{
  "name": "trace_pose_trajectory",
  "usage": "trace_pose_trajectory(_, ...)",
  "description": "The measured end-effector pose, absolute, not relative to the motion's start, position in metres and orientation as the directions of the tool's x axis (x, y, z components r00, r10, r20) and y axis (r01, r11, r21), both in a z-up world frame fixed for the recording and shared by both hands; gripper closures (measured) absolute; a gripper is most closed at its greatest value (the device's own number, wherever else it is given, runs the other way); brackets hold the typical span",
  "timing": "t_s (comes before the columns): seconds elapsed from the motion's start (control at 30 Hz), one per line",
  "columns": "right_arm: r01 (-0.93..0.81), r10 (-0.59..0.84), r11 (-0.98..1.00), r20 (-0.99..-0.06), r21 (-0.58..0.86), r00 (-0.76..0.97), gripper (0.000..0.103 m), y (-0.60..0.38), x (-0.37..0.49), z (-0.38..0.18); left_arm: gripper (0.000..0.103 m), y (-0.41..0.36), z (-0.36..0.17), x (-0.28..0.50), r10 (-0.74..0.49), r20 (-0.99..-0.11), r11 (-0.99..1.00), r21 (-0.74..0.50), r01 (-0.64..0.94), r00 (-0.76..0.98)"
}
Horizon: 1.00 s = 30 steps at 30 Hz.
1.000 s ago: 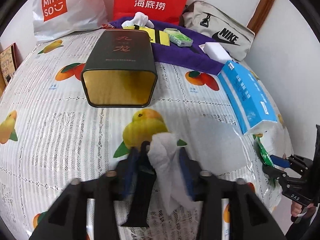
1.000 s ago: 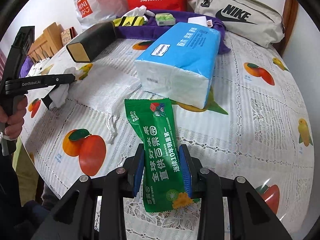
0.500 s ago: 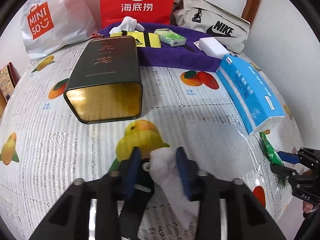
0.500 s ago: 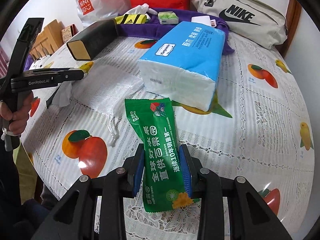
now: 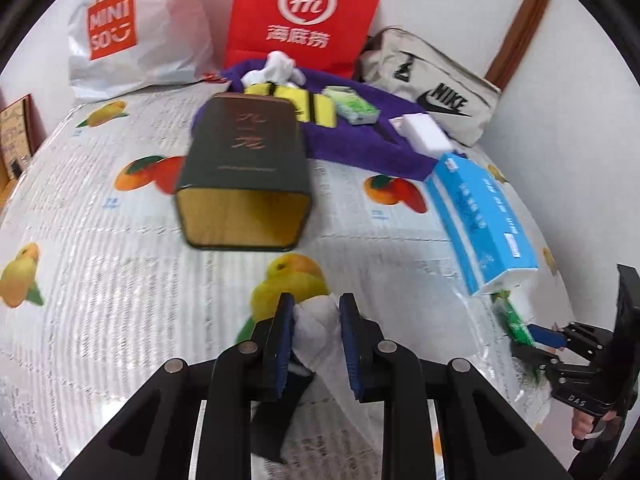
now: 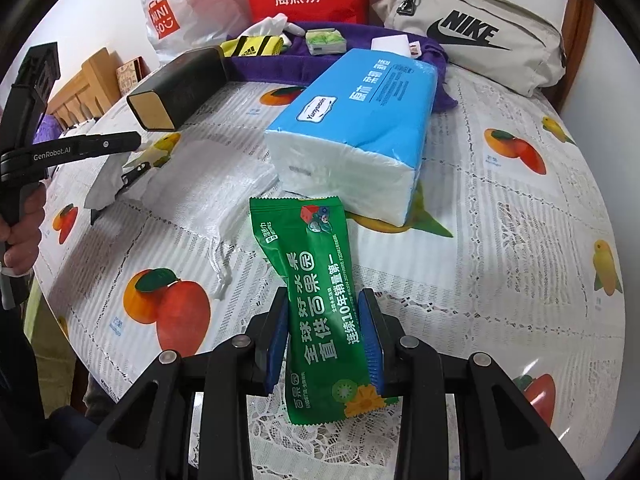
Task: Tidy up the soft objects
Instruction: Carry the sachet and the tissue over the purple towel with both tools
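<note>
Pinching a white tissue [image 5: 316, 320] at lower centre, the left gripper [image 5: 316, 334] may drop its loose tail short of the tin [image 5: 244, 184] above, while the right gripper [image 6: 326, 340] clamps a green packet [image 6: 320, 304].

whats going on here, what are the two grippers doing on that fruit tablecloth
A person is sorting soft items with two handheld grippers. The left gripper is shut on a crumpled white tissue, pointed toward the open mouth of a dark tin lying on its side. The right gripper is clamped on a green wipes packet, just in front of a blue tissue pack. Other small items sit on a purple towel at the back.
</note>
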State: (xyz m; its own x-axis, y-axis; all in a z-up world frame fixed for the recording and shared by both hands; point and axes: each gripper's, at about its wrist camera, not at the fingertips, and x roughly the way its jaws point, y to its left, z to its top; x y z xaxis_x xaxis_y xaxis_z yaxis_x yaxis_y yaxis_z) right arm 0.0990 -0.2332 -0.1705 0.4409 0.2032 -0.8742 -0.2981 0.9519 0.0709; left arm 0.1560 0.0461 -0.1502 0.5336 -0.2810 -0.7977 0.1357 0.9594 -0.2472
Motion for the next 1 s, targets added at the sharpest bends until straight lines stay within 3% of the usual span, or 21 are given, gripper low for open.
trace_pose_trajectory(0.23, -0.289, 0.214, 0.954, -0.861, 0.082, 0.461, 0.069, -0.237, 0.096, -0.156, 0.081, 0.067, -0.144, 0.154, -0.239, -0.808, 0.968, -0.241, 0.069, 0.538)
trace_pose_trajectory(0.67, -0.379, 0.309, 0.918, -0.810, 0.117, 0.498, 0.069, -0.220, 0.099, -0.107, 0.081, 0.067, -0.103, 0.164, -0.266, -0.770, 0.961, -0.259, 0.097, 0.580)
trace_pose_trajectory(1.0, -0.401, 0.335, 0.910, -0.764, 0.109, 0.551, 0.069, -0.210, 0.149, -0.068, 0.081, 0.070, -0.077, 0.203, -0.254, -0.767, 0.963, -0.256, 0.082, 0.590)
